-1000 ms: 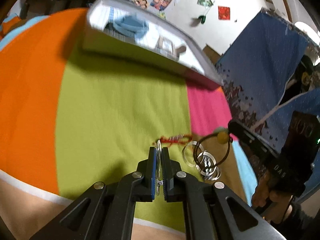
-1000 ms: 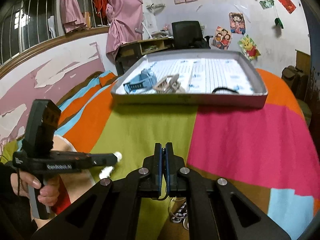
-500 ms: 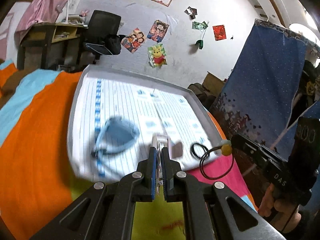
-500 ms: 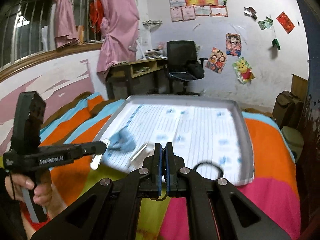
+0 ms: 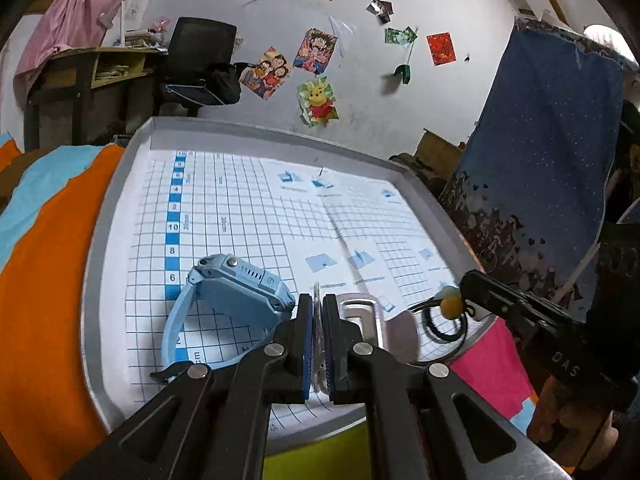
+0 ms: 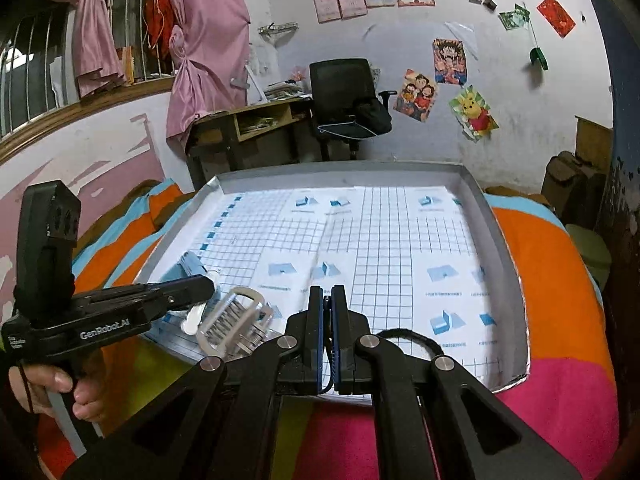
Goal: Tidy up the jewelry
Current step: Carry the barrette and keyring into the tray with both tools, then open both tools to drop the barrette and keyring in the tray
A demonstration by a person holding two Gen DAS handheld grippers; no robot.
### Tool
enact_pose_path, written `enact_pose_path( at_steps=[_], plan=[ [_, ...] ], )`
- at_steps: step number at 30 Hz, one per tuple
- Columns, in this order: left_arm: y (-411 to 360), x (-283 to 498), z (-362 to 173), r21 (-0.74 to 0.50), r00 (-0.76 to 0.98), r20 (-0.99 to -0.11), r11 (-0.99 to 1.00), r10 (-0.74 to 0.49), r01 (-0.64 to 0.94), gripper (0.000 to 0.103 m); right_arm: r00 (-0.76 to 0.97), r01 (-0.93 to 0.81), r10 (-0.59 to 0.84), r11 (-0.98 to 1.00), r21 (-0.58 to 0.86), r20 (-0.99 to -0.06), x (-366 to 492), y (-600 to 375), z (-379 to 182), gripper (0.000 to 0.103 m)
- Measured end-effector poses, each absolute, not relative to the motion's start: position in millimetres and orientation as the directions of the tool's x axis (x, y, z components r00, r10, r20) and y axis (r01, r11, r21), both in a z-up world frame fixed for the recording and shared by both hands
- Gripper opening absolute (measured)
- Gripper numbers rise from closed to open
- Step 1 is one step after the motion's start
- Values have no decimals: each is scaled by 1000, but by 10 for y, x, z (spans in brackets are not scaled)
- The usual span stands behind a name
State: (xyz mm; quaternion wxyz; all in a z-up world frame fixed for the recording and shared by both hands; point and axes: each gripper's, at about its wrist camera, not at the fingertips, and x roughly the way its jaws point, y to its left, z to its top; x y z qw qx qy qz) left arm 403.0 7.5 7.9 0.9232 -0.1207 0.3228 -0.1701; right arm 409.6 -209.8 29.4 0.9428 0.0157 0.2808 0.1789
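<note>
Left gripper [image 5: 317, 344]: jaws pinched nearly shut on a thin silvery ring [image 5: 317, 300], held edge-on between the pads over the near part of the tray [image 5: 96, 280].
Right gripper [image 6: 327, 344]: jaws closed on a thin black cord [image 6: 416, 338], whose loop hangs over the tray's near right corner and carries a yellow bead [image 5: 452, 303].
Blue watch [image 5: 240, 288]: lies on its side at the tray's near left, on the gridded paper liner; rubbery strap curled, case stiff. Likely the heaviest piece here; best taken across the case.
Clear hair clip [image 6: 236, 320]: rests just right of the watch, near the tray's front edge; rigid plastic, probably slick and brittle, so grip across its frame.
Ring: light, hard and smooth; a narrow hold like this could let it twist or slip.
Cord: limp and light; it will sag and swing, so lower it until the loop settles before letting go.
Bedspread [image 6: 560, 280]: orange, green and pink panels under the tray.
</note>
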Motion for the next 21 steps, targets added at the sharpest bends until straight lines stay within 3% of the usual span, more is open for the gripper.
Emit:
enact_pose_path(
  at_steps=[10, 12, 14, 16, 19, 21],
  plan=[
    [76, 4028, 34, -351, 729, -567, 913, -383, 206, 6, 775, -304, 331, 942, 141, -538, 4097, -2158, 187, 5],
    [59, 4023, 42, -341, 729, -578, 920, -368, 194, 7, 779, -297, 323, 945, 138, -538, 4083, -2178, 205, 8],
    [49, 4013, 69, -336, 731, -582, 924, -357, 184, 10, 786, -285, 314, 948, 139, -533, 4048, -2229, 229, 18],
    [40, 3977, 107, -331, 738, -579, 927, -346, 175, 15, 798, -273, 308, 951, 144, -519, 3988, -2278, 283, 26],
    [37, 3881, 188, -329, 755, -563, 929, -337, 170, 30, 816, -263, 299, 954, 144, -494, 3866, -2359, 380, 32],
    [40, 3801, 252, -326, 768, -552, 931, -326, 161, 50, 829, -259, 294, 956, 138, -476, 3762, -2398, 463, 37]
  ],
)
